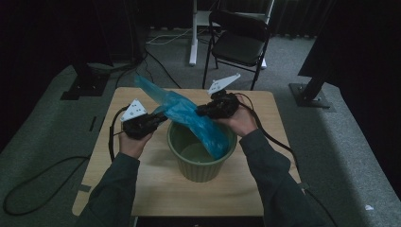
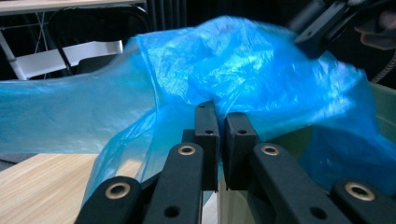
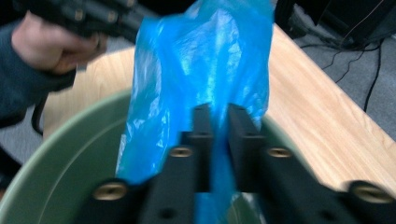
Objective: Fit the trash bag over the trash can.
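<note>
Blue plastic bag (image 1: 189, 116) is stretched between both of my grippers right over the green ribbed bucket (image 1: 202, 165), with its lower end drooping down inside the bucket at about 3 o'clock of the rim and the other end trailing off toward 11 o'clock past the far edge of the surface (image 1: 156, 179). My left gripper (image 1: 156, 120) sits at 9 o'clock of the bucket, and in the left gripper view (image 2: 220, 140) the jaws are clenched on a fold of the bag film. My right gripper (image 1: 203, 111) is up at roughly 1 o'clock of the rim, and in the right gripper view (image 3: 218, 140) those jaws are pinched on the bag too, blue film caught in the narrow gap. The bucket stands upright near the middle of the surface. Black folding chair (image 1: 239, 40) is on the carpet beyond, at 12 o'clock.
</note>
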